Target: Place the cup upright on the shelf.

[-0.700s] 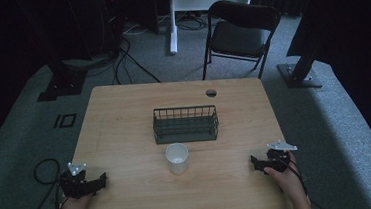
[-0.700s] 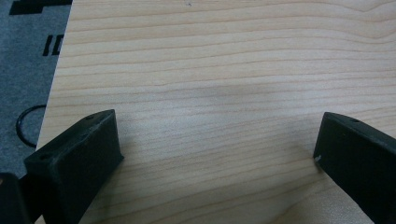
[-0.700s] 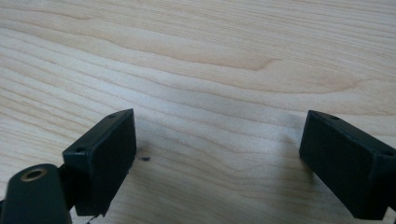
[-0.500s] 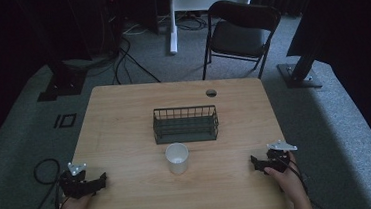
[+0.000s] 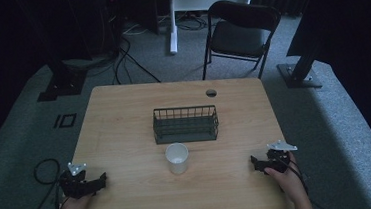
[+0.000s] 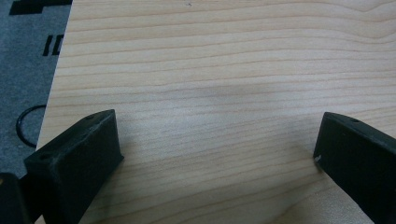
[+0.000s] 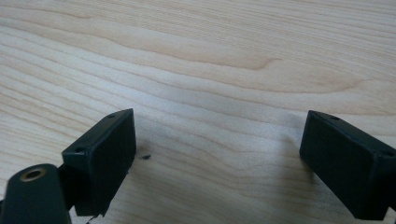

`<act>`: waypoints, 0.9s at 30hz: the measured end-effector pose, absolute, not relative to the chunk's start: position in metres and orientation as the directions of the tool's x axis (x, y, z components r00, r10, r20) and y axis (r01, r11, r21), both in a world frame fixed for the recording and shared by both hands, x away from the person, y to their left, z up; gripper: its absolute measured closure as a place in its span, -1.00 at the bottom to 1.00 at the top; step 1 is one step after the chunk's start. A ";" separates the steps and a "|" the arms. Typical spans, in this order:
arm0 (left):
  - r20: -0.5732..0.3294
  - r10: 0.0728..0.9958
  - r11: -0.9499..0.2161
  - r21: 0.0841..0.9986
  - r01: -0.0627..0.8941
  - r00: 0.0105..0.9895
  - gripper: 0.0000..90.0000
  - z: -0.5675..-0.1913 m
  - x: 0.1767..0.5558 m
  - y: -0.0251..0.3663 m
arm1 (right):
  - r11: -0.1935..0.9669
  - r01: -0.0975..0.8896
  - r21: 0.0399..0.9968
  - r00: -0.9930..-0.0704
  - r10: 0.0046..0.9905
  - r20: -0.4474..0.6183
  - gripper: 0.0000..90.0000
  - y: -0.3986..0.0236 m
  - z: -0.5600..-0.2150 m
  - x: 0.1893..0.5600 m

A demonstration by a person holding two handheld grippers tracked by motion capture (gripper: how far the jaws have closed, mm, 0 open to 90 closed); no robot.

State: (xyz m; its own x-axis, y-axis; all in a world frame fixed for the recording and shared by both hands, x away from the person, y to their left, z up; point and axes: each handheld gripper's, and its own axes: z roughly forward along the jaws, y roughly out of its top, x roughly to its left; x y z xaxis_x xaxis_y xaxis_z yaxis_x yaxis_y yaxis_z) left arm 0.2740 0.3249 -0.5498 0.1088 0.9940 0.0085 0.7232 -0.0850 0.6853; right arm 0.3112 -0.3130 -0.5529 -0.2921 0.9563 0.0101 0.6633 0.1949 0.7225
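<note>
Big light wooden table (image 5: pixel 124 114) in the middle of a grey carpeted floor (image 5: pixel 345 122), with a black folding chair (image 5: pixel 240 32) parked past the far edge. Dead centre on the table, a dark wire basket (image 5: pixel 186 124), long side facing the near edge. Just in front of that, on the near side and close to but not touching it, a white paper cup (image 5: pixel 177 158), upright, mouth up. Down at the near left corner, left gripper (image 5: pixel 101 180) sitting on the wood in a hand, jaws spread wide with just bare woodgrain between them (image 6: pixel 219 135). Same deal at the near right: right gripper (image 5: pixel 254 163), jaws wide apart over bare tabletop (image 7: pixel 219 135), holding zilch. Both well apart from the cup, one either side.
</note>
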 end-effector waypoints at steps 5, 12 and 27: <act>0.008 0.994 -0.084 0.686 0.723 0.108 -0.98 -0.550 0.274 0.325 | 0.198 0.662 0.723 -0.295 0.956 0.009 -0.77 -0.312 -0.553 0.310; 0.008 0.994 -0.084 0.686 0.723 0.108 -0.98 -0.550 0.274 0.325 | 0.198 0.659 0.726 -0.309 0.951 0.021 -0.77 -0.309 -0.553 0.309; 0.008 0.994 -0.084 0.686 0.723 0.108 -0.98 -0.550 0.274 0.325 | 0.214 0.633 0.744 -0.360 0.932 0.038 -0.76 -0.292 -0.546 0.313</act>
State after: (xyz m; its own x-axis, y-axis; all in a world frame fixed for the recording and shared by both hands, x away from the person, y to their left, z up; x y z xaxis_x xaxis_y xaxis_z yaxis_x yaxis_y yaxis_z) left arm 0.2741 0.3249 -0.5498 0.1082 0.9941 0.0080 0.7232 -0.0842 0.6855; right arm 0.3125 -0.2922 -0.5459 -0.3601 0.9321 0.0381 0.6333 0.2142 0.7437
